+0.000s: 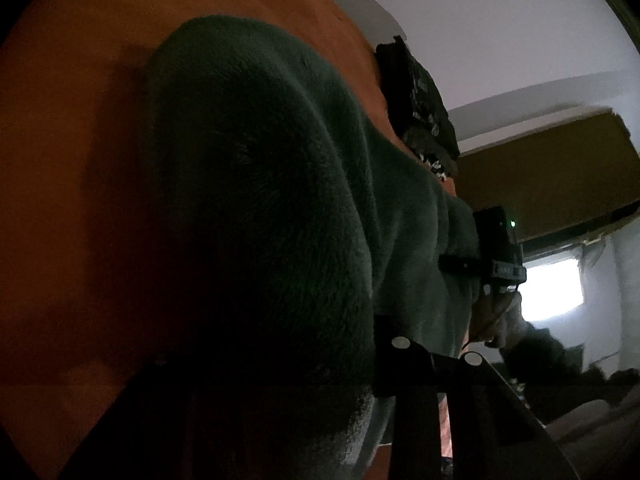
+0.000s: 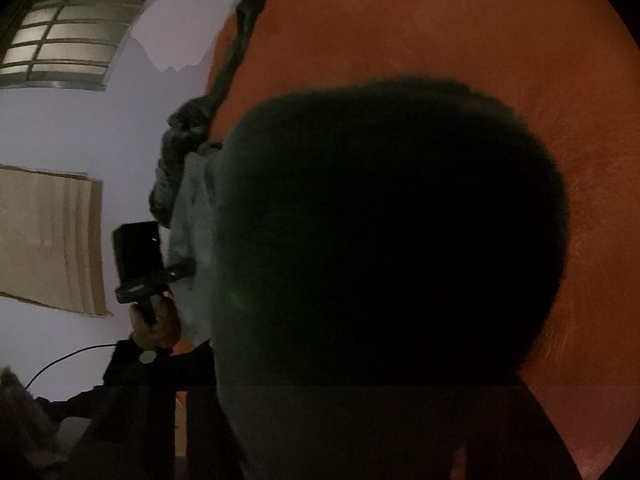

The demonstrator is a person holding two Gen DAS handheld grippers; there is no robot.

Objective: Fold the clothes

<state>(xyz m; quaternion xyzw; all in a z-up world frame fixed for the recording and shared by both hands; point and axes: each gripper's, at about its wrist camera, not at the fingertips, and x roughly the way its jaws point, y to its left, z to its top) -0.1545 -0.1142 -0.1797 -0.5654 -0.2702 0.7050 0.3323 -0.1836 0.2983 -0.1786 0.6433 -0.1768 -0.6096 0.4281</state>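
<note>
A dark green fleece garment (image 1: 260,160) fills most of both views, raised in a ridge off the orange surface (image 1: 60,160). In the left wrist view my left gripper (image 1: 312,344) is shut on the fleece, which bunches over its fingers and hides the left one. Further right, my right gripper (image 1: 456,266) bites the garment's far edge, with a hand (image 1: 496,320) holding it. In the right wrist view the fleece (image 2: 380,240) covers my right gripper (image 2: 360,376), which is shut on it. My left gripper (image 2: 188,268) shows at the left, pinching the paler cloth edge.
A dark patterned garment (image 1: 420,100) lies on the orange surface (image 2: 440,20) beyond the fleece, near the wall. A brown board (image 1: 540,180) and a bright window (image 1: 552,288) stand behind. Another window (image 2: 72,32) is high on the pale wall.
</note>
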